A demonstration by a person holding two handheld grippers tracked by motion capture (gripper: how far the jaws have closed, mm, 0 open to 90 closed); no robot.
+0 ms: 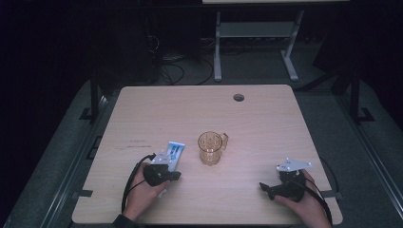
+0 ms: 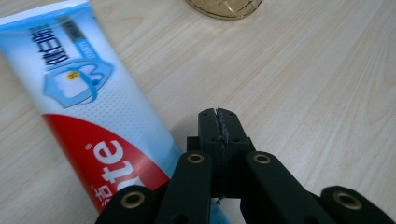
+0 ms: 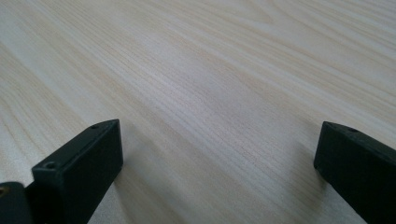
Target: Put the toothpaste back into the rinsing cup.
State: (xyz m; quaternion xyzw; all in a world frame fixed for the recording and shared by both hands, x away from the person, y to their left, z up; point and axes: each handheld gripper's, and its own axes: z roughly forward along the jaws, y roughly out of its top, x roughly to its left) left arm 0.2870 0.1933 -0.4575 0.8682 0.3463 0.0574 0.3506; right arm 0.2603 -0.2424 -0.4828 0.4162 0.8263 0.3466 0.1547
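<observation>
Light wood counter [image 1: 266, 123], rounded corners, small round hole [image 1: 238, 97] near the far edge.

Amber glass mug [image 1: 211, 147] stands upright approx. at the counter's centre, handle toward the far right; it looks empty. In the left gripper view only its rim [image 2: 225, 8] shows at the top edge.

Toothpaste tube [image 1: 174, 153] lies flat just left of the mug, near but apart from it, angled w/ its flat crimped end toward the far side. White/blue w/ red band and white lettering [image 2: 88, 116].

Left hand-held gripper [image 1: 167, 175] sits over the near end of the tube, held in the person's left hand [image 1: 140, 190], cable looping off to the left. In the left gripper view its jaws are pressed together, tips meeting w/ nothing between them [image 2: 218, 125]; the tube lies beside them on the left, partly under the gripper body. Whether the gripper touches the tube: can't tell.

Right hand-held gripper [image 1: 271, 188] is at the near right of the counter, well apart from mug and tube, held in the right hand [image 1: 304, 202], grey plate on top. In the right gripper view its jaws stand wide apart [image 3: 219, 158] low over bare wood, gripping nothing.
</observation>
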